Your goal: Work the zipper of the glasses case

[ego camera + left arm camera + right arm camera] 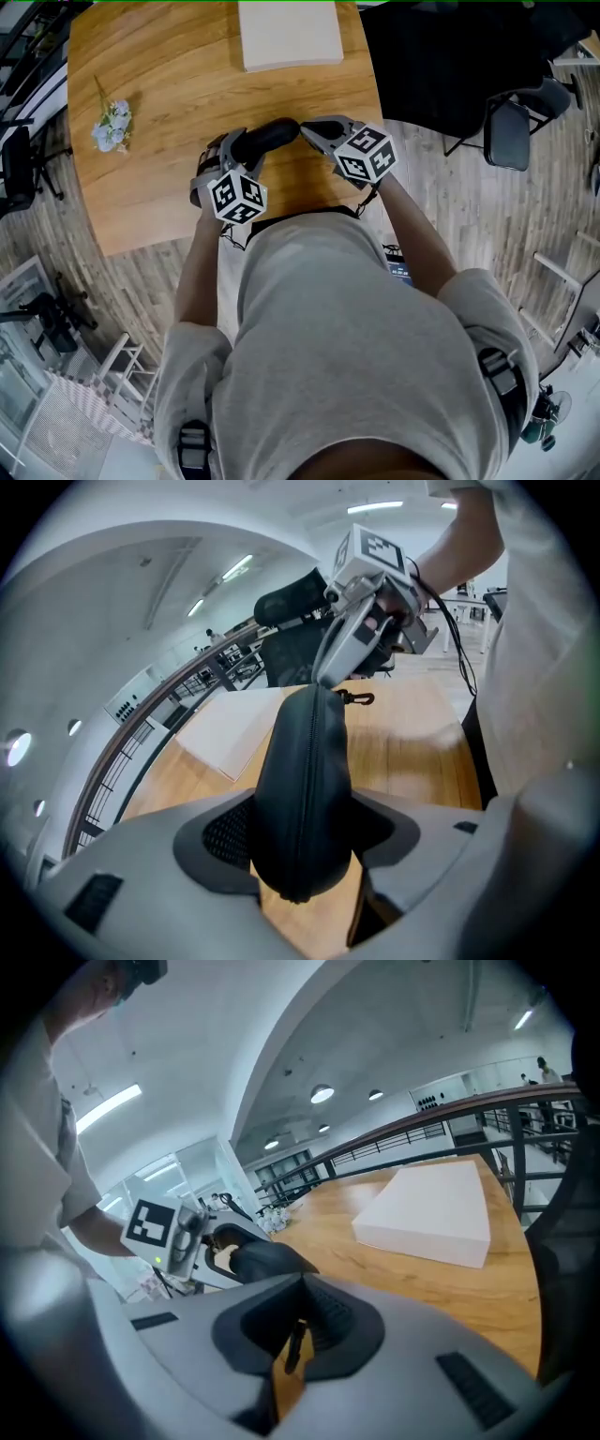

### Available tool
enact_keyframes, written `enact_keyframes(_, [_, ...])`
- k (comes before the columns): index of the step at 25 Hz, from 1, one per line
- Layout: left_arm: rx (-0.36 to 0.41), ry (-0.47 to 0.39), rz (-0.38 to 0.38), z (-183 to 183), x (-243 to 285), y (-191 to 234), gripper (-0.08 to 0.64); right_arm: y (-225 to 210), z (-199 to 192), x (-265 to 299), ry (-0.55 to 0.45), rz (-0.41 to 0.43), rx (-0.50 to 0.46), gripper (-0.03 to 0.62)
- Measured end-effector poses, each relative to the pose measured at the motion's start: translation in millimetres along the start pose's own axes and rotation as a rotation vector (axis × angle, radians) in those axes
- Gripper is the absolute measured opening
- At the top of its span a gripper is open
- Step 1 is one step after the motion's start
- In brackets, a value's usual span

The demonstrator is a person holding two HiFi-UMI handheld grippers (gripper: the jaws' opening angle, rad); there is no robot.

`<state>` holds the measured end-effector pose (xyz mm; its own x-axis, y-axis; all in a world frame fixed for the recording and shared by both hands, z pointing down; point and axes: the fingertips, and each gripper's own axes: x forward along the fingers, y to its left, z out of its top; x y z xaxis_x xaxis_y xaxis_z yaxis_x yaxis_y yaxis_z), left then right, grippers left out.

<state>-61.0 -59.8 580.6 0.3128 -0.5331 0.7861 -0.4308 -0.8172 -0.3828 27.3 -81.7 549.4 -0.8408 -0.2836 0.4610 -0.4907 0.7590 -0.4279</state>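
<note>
A black zippered glasses case [267,139] is held just above the wooden table [159,56]. My left gripper [239,150] is shut on its near end, and in the left gripper view the case [305,789] fills the gap between the jaws, zipper seam facing the camera. My right gripper [305,129] meets the case's other end [328,677]. In the right gripper view its jaws are shut on a small dark zipper pull [295,1344], with the case [267,1258] and the left gripper [202,1246] just beyond. A small black clip [354,699] hangs at that end.
A flat white box [289,33] lies at the table's far edge. A small bunch of pale flowers [112,125] lies at the left. A black chair [511,131] stands on the floor to the right, and a railing [441,1110] runs behind the table.
</note>
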Motion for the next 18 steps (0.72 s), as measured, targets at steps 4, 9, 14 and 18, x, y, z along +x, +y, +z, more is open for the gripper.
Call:
enact_keyframes(4, [-0.067, 0.008, -0.005, -5.2, 3.9, -3.1, 0.279, 7.3, 12.1, -2.1, -0.055, 0.041, 0.041, 0.026])
enact_keyframes(9, [-0.075, -0.059, 0.008, 7.1, -0.5, -5.5, 0.280, -5.2, 7.9, -3.9, -0.037, -0.001, 0.065, 0.025])
enact_keyframes(14, [-0.062, -0.137, 0.019, 18.5, -7.7, -9.2, 0.281, -9.3, 5.0, -7.5, -0.037, -0.010, 0.102, 0.025])
enact_keyframes(18, [-0.014, -0.172, 0.059, 24.3, -10.9, -11.4, 0.279, -12.8, 0.1, -8.3, -0.025, -0.019, 0.109, 0.026])
